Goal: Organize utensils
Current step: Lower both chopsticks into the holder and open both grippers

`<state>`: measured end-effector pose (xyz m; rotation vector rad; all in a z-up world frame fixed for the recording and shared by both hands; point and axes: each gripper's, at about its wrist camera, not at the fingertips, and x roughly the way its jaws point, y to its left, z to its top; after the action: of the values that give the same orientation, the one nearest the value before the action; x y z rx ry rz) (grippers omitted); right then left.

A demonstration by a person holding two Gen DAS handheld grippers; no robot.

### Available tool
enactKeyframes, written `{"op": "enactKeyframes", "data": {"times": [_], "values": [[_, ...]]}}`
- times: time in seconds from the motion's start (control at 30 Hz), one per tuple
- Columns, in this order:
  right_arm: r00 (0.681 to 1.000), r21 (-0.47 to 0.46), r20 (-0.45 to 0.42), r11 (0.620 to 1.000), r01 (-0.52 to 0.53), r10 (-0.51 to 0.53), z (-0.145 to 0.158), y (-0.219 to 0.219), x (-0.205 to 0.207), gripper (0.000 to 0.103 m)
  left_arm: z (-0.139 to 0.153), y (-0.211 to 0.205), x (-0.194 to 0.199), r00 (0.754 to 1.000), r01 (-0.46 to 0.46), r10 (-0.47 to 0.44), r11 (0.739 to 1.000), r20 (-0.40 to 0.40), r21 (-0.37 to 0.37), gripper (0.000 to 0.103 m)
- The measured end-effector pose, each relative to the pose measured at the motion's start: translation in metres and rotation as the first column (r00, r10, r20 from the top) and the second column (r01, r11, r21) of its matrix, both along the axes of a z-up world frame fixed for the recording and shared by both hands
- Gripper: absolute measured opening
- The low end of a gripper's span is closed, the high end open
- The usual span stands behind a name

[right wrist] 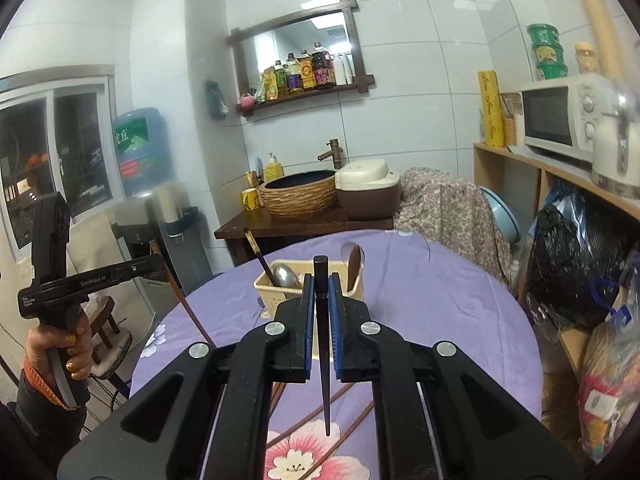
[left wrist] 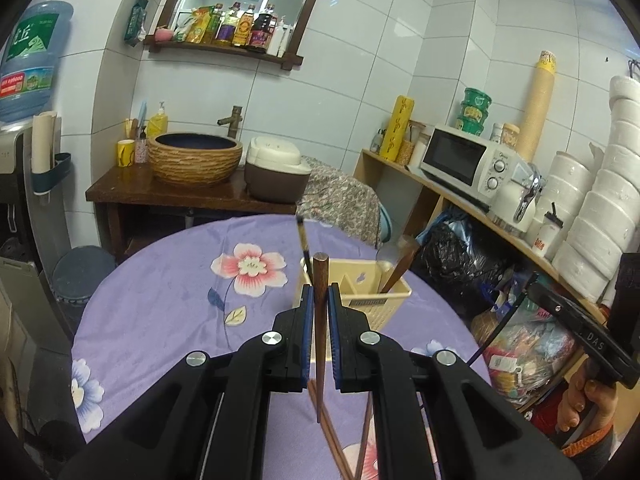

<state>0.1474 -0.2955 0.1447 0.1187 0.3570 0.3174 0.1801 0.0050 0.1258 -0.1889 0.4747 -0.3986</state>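
- Left gripper [left wrist: 319, 296] clamped on a reddish-brown wooden chopstick [left wrist: 320, 320], blunt end poking up past the fingertips, tapered tip hanging down below the pads toward the purple floral tablecloth [left wrist: 160, 300].
- Right gripper [right wrist: 320, 286] clenched the same way on a black chopstick [right wrist: 323, 344], thick end just above the fingers, point aimed down.
- Both sticks standing close to upright, long axis running across the fingers rather than along them.
- Step in hand, by the look of it: carrying the picked pair toward the cream plastic utensil caddy [left wrist: 376, 300], straight ahead beyond the fingertips.
- Caddy already holding a wooden spoon [left wrist: 400, 268], a metal spoon [right wrist: 286, 274] and a dark banded chopstick [left wrist: 302, 240], leaning.
- More brown chopsticks [left wrist: 340, 440] lying loose on the cloth beneath the fingers, count hard to tell behind the jaws.
- Next move calls for bringing each tip over an open compartment, keeping the stick vertical, lowering, then releasing.
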Motion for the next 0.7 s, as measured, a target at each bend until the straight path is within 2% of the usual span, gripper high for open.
{"op": "enactKeyframes", "data": {"times": [0.17, 0.4, 0.53, 0.7], "values": [[0.999, -0.014, 0.042, 1.000, -0.028, 0.028, 0.043, 0.012, 0.025, 0.008, 0.045, -0.007, 0.017, 0.999, 0.039, -0.038, 0.999, 0.034, -0.026, 0.009], [0.990, -0.023, 0.140, 1.000, -0.005, 0.008, 0.112, 0.030, 0.061, 0.008, 0.107, -0.021, 0.044, 0.992, 0.012, -0.004, 0.998, 0.126, -0.062, 0.009], [0.985, -0.038, 0.174, 0.999, 0.031, -0.024, 0.123, 0.039, 0.082, 0.008, 0.112, -0.033, 0.061, 0.986, -0.050, 0.057, 0.997, 0.159, -0.051, 0.009], [0.989, -0.034, 0.139, 0.998, 0.061, -0.056, 0.097, 0.044, 0.111, 0.008, 0.082, -0.049, 0.084, 0.992, -0.071, 0.073, 0.997, 0.108, -0.020, 0.009]]}}
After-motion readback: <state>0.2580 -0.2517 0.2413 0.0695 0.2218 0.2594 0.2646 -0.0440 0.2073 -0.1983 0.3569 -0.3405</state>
